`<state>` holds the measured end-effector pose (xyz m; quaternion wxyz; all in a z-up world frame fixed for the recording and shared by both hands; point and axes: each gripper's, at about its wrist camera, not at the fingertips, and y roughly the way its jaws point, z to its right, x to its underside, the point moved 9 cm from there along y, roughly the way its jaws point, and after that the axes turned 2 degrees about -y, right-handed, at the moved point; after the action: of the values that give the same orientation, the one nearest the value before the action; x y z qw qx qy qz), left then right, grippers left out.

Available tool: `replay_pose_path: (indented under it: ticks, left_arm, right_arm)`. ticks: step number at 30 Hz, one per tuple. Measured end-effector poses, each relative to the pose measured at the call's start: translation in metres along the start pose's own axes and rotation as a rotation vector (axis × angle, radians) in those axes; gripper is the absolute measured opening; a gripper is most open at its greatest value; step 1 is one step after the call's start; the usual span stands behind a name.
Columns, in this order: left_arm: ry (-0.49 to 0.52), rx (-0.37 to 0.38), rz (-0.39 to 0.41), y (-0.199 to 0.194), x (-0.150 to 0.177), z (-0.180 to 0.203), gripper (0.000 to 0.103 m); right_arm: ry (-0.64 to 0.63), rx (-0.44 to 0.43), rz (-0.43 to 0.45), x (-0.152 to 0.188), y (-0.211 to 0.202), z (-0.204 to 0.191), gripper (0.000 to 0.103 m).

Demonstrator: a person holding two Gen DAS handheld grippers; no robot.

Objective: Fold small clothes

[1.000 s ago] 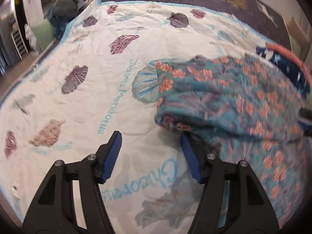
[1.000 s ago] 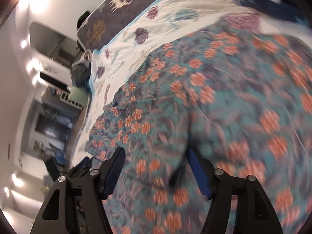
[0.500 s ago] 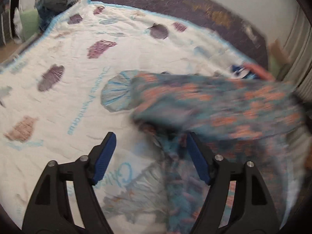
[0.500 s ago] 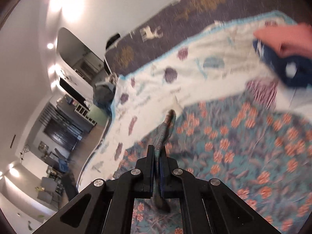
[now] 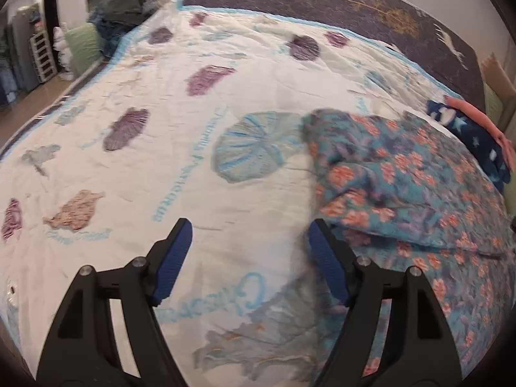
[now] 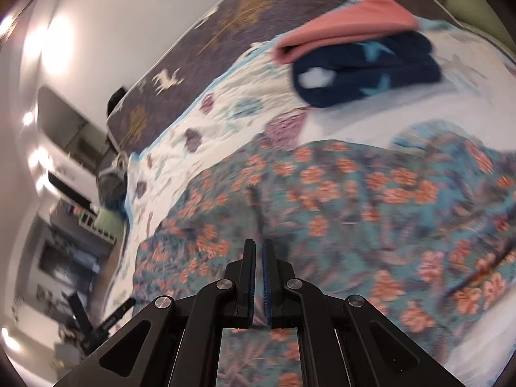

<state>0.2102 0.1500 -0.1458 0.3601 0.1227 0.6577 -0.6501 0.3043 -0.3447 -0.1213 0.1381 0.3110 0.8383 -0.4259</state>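
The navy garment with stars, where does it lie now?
The navy garment with stars lies on the shell-print quilt, under a folded pink garment and just beyond the floral garment; in the left wrist view it sits at the far right.

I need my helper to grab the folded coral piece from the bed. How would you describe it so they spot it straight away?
Look at the white seashell-print quilt covering the bed, toward its far edge by the dark deer-patterned blanket. A small stack of clothes sits there, beyond the spread teal floral garment. The coral piece is the plain pink-orange one lying on top of the navy garment with stars.
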Motion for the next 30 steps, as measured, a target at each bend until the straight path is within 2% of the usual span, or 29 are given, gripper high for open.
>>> replay_pose_path:
  ticks: [1, 3, 6, 10, 12, 13, 16, 18, 19, 20, 21, 22, 26, 29, 30]
  left_arm:
    - [-0.006, -0.020, 0.010, -0.002, -0.001, -0.005, 0.076]
    - [-0.023, -0.001, 0.010, -0.004, 0.000, -0.011, 0.076]
    - [-0.043, 0.044, 0.000, -0.009, 0.003, -0.012, 0.076]
    - [-0.027, 0.146, 0.035, -0.032, -0.001, 0.004, 0.076]
    - [0.001, 0.200, 0.061, -0.043, -0.006, 0.019, 0.076]
    - [0.024, 0.224, 0.074, -0.047, -0.010, 0.029, 0.076]
    - [0.078, 0.205, 0.075, -0.041, -0.016, 0.052, 0.076]
    - [0.091, 0.195, 0.057, -0.031, -0.017, 0.062, 0.076]
    - [0.093, 0.180, 0.039, -0.024, -0.015, 0.065, 0.076]
    - [0.094, 0.165, 0.022, -0.018, -0.013, 0.068, 0.076]
    - [0.095, 0.160, 0.016, -0.016, -0.011, 0.068, 0.076]
    - [0.096, 0.156, 0.012, -0.015, -0.008, 0.068, 0.076]
    - [0.116, 0.127, 0.035, -0.021, -0.005, 0.060, 0.076]
    - [0.108, 0.106, 0.034, -0.020, -0.006, 0.049, 0.076]
    - [0.101, 0.097, 0.029, -0.018, -0.005, 0.046, 0.076]
  right_arm:
    - [0.010, -0.005, 0.008, -0.003, -0.003, 0.002, 0.004]
    - [0.010, -0.005, 0.012, -0.007, -0.008, 0.004, 0.006]
    - [-0.027, -0.011, -0.059, 0.006, -0.003, -0.003, 0.011]
    - [-0.053, -0.023, -0.151, 0.034, 0.006, -0.013, 0.028]
    - [-0.061, -0.032, -0.192, 0.048, 0.013, -0.016, 0.032]
    - [-0.065, -0.030, -0.202, 0.051, 0.018, -0.016, 0.041]
    - [-0.056, -0.032, -0.195, 0.048, 0.033, -0.018, 0.055]
    - [-0.044, -0.041, -0.171, 0.040, 0.043, -0.022, 0.059]
    - [-0.043, -0.030, -0.171, 0.038, 0.047, -0.024, 0.057]
    - [-0.052, -0.017, -0.173, 0.038, 0.050, -0.027, 0.047]
    - [-0.067, -0.005, -0.188, 0.039, 0.053, -0.030, 0.005]
    - [-0.062, -0.014, -0.193, 0.039, 0.050, -0.034, 0.006]
    - [-0.138, -0.044, -0.067, 0.026, 0.003, -0.053, 0.005]
    - [-0.205, 0.026, -0.041, 0.025, -0.020, -0.042, 0.006]
    - [-0.215, 0.045, -0.058, 0.027, -0.019, -0.036, 0.010]
